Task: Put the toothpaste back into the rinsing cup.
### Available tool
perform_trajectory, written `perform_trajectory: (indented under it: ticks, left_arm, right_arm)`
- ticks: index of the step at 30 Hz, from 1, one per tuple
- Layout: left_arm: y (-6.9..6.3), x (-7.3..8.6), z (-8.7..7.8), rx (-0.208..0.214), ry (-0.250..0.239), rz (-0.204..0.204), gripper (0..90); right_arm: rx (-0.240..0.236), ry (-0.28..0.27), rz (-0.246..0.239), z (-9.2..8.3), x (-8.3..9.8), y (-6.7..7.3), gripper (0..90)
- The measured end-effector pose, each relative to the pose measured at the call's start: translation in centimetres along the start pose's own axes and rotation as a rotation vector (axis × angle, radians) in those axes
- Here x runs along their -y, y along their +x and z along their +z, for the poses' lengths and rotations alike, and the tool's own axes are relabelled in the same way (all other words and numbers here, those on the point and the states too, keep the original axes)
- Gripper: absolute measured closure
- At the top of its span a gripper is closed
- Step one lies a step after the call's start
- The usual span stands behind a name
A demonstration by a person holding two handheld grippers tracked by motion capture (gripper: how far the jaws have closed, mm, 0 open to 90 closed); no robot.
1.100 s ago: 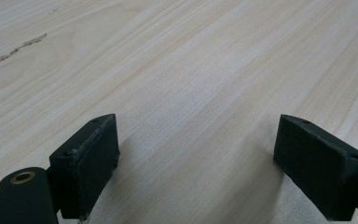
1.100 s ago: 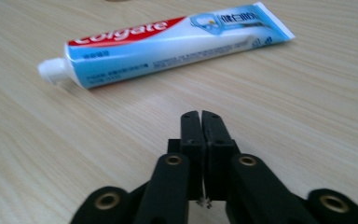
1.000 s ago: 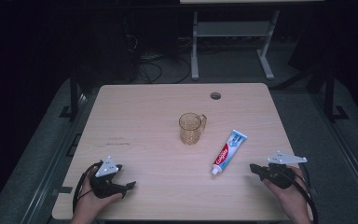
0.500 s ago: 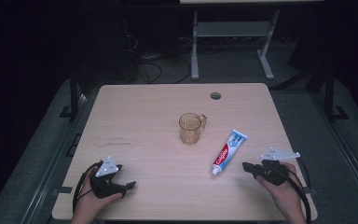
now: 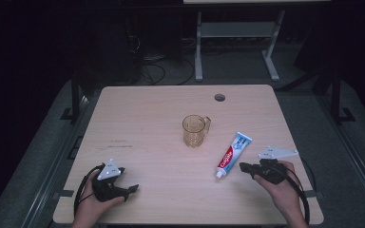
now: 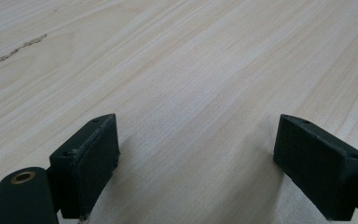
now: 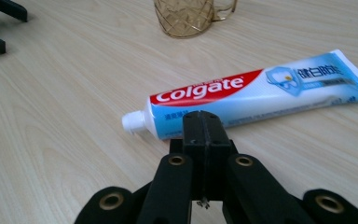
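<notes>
Near the front-left corner of the table (image 5: 138, 109), the left gripper (image 5: 132, 188) lies low over the wood in the person's left hand (image 5: 92, 202). Its own view shows what the high view cannot: the two black jaws stand wide apart with only bare wood grain between them, holding nothing.

At the middle of the table stands an amber glass mug (image 5: 194, 130), upright, its handle turned toward the right edge. In the right gripper view its base (image 7: 186, 18) sits at the top, beyond the tube.

Right of the mug and apart from it lies the toothpaste tube (image 5: 233, 154), flat and slanted, its white cap (image 5: 217, 174) toward the front edge and its crimped end toward the back. The right gripper view makes the red Colgate lettering (image 7: 200, 90) legible.

Toward the front-right corner, the right gripper (image 5: 243, 166) is held in the person's right hand (image 5: 283, 190), pointing at the tube's cap end. Its own view shows the jaws pressed together, empty, their tip (image 7: 204, 128) just short of the tube.
</notes>
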State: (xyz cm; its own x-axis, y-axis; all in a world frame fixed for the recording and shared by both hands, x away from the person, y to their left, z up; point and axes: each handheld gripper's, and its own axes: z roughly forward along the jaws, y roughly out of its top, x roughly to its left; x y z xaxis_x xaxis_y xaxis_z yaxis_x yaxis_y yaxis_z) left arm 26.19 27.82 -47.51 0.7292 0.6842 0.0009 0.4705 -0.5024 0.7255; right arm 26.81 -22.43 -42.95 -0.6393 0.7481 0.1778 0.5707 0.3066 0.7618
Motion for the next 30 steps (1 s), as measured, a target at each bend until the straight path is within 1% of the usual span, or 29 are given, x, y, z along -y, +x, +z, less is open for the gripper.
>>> perform_trajectory:
  ticks: [2,4,5,9,19,26,30]
  left_arm:
    - [0.0,0.0,0.0,0.0,0.0,0.0,13.2]
    - [0.0,0.0,0.0,0.0,0.0,0.0,13.2]
    - [0.0,0.0,0.0,0.0,0.0,0.0,13.3]
    - [0.0,0.0,0.0,-0.001,0.0,0.002,13.3]
    - [0.0,0.0,0.0,-0.001,0.0,0.003,13.3]
    - [0.0,0.0,0.0,-0.001,0.0,0.003,13.3]
    - [0.0,0.0,0.0,-0.001,0.0,0.002,13.4]
  right_arm:
    - [-0.005,-0.001,-0.005,0.2,-0.2,0.1,90.0]
    - [-0.02,-0.006,-0.009,0.5,-0.5,0.3,90.0]
    - [-0.022,-0.004,-0.005,0.6,-0.6,0.5,90.0]
    - [-0.038,0.001,-0.022,1.4,-1.3,0.9,90.0]
    - [-0.065,0.009,-0.039,2.9,-2.3,1.6,90.0]
    - [-0.078,0.028,-0.055,4.5,-3.1,2.1,90.0]
    - [-0.08,0.036,-0.062,5.0,-3.3,2.3,90.0]
